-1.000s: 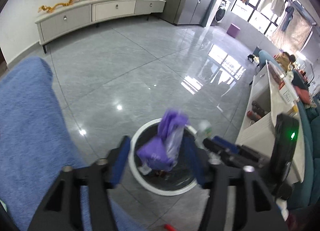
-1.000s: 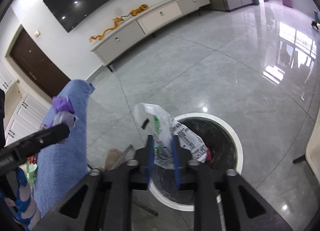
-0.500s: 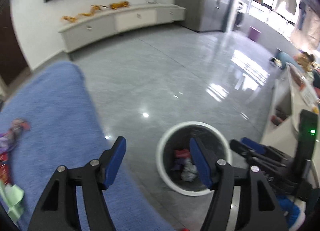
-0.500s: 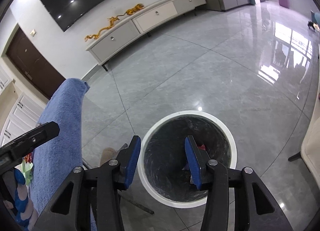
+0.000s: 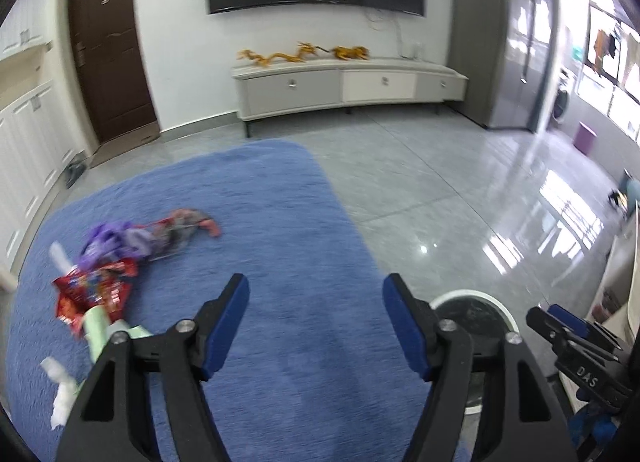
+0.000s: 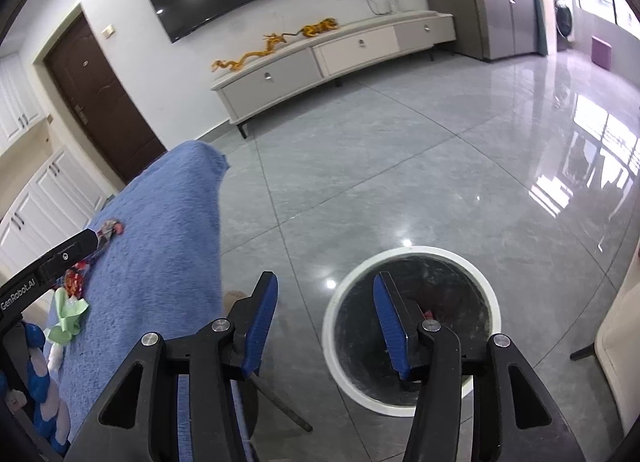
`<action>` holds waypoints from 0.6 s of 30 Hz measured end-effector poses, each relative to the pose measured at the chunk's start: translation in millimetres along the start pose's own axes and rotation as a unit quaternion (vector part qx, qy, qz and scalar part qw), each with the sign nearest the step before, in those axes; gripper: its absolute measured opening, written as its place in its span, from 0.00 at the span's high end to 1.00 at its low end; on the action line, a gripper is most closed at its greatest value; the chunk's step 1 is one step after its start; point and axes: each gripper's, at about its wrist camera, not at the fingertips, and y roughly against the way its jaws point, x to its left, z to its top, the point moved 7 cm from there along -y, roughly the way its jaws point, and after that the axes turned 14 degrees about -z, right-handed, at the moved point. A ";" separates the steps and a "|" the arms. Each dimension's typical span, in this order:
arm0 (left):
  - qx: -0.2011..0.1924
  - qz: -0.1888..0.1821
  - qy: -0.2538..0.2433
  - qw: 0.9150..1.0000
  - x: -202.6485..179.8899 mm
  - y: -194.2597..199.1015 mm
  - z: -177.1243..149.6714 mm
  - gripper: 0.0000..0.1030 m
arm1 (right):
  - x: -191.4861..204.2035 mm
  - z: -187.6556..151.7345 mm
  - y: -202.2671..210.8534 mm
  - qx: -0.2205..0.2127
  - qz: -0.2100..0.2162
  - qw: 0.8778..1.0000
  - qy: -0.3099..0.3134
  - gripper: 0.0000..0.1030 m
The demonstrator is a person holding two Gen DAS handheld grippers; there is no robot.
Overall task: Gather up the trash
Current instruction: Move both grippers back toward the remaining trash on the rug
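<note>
Hovering over a blue cloth (image 5: 280,230), the left gripper (image 5: 316,322) has its two blue-padded fingers spread wide with nothing between them. The right gripper (image 6: 324,318) is likewise released and empty, one finger over the grey floor (image 6: 400,166), the other over the mouth of the bin (image 6: 460,262).

There is one bin, round with a white rim and a dark inside, standing upright on the floor just beside the cloth's edge. The trash on the cloth lies in one loose cluster to the left: one red snack wrapper (image 5: 94,294), one purple bag (image 5: 116,240), one dark crumpled wrapper (image 5: 188,224) with a pinkish end, one pale green paper (image 5: 98,328), and two small white scraps (image 5: 60,258), though blur makes the count of scraps uncertain. The cluster's long axis runs from the near left up toward the far right, the dark wrapper's end pointing toward the middle of the cloth.

The left view shows the whole cluster and only a sliver of the bin behind its own right finger. The right view looks straight down into the bin, where something reddish (image 6: 428,312) lies at the bottom, and shows only the dark wrapper, a bit of the red one and the green paper at its left edge, partly behind the other gripper.
</note>
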 end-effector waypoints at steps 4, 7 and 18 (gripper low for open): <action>-0.020 0.019 0.028 0.999 34.0 17.7 -2.4 0.28 | 24.3 1.7 10.0 -0.008 0.010 1.000 0.023 0.49; -0.036 0.031 0.046 0.998 54.9 32.0 -2.8 0.28 | 44.1 2.4 17.8 -0.014 0.020 0.999 0.039 0.48; -0.078 0.078 0.091 0.990 122.4 78.9 -11.9 0.28 | 104.8 -2.5 36.6 -0.024 0.041 0.995 0.091 0.47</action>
